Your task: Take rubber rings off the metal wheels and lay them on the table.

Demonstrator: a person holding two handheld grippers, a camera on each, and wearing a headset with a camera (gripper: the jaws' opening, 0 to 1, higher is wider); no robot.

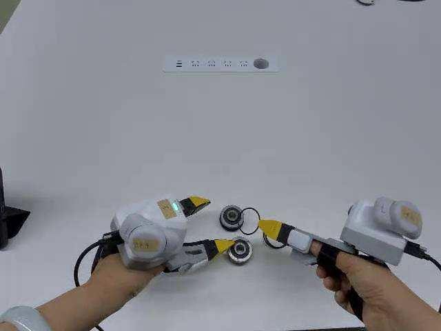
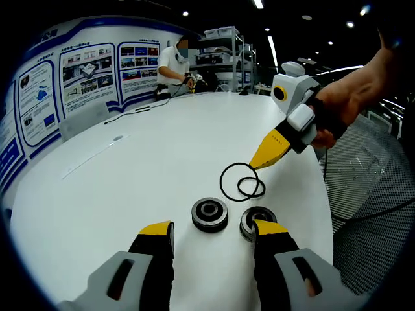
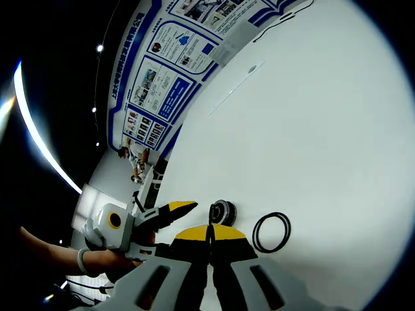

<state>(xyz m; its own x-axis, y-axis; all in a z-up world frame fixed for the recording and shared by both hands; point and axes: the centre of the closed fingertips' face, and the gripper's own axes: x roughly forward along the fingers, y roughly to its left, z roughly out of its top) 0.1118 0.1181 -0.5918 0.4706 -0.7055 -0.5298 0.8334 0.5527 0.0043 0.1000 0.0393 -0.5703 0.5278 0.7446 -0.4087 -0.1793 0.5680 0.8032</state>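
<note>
Two metal wheels lie near the table's front edge, one farther and one nearer. Two thin black rubber rings lie flat beside them, a larger one and a smaller one; a ring also shows in the right gripper view. My left gripper is open, its jaws either side of the wheels, the near jaw against the nearer wheel. My right gripper is shut, its yellow tip just over the rings.
A white power strip lies far back at the table's middle. A black object sits at the left edge. The table edge runs close to the right of the rings in the left gripper view.
</note>
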